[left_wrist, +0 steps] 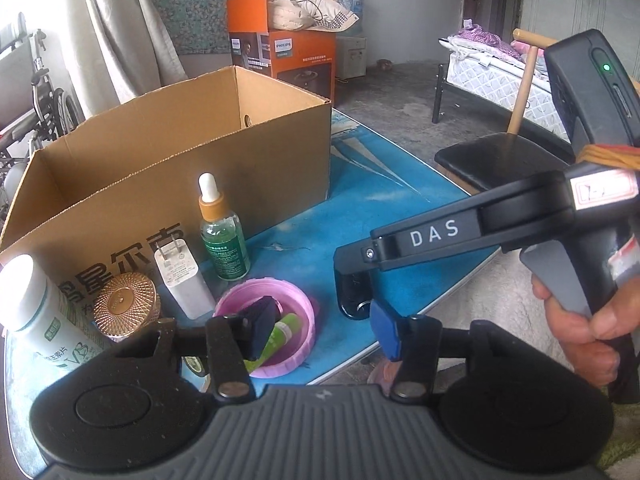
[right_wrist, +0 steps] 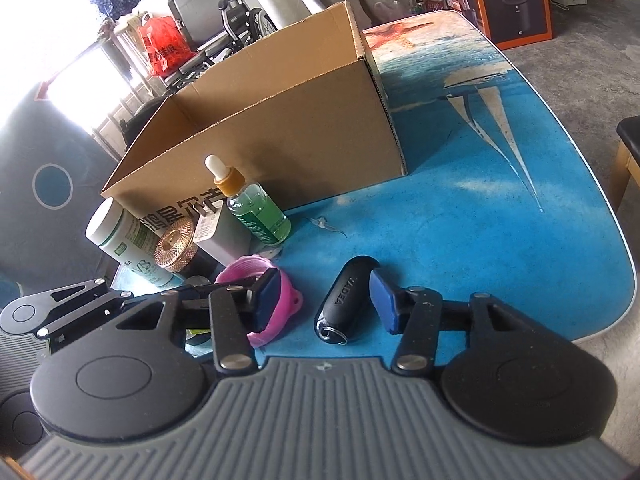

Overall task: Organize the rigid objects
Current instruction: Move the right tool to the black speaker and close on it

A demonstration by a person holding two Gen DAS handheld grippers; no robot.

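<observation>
Seven pieces on the blue table [right_wrist: 480, 240] and none in the box, is that the count? the desk asks.

As far as I can see, yes. What shows of the cardboard box [left_wrist: 160, 184] is bare, though its near wall hides part of the floor, so I won't swear to it. The white bottle [left_wrist: 36, 312], gold-lidded jar [left_wrist: 126, 300], charger plug [left_wrist: 180, 280] and green dropper bottle [left_wrist: 224, 240] stand in a row against its front. The pink bowl [left_wrist: 296, 304] sits just before them with a green tube [left_wrist: 286, 326] lying inside. The black key fob [right_wrist: 344, 300] lies beside the bowl.

And your tools?

My left gripper [left_wrist: 322, 324] is part-open astride the bowl's near rim, one pad inside and one outside, clamping nothing. My right gripper [right_wrist: 326, 300] is also part-open and low over the fob. One pad sits right beside it, possibly touching, and the other stands clear, so there's no grip yet.

So how far along?

Barely begun, I'd judge — every piece is left to lift and box. The fob and the bowl look first in line.
</observation>
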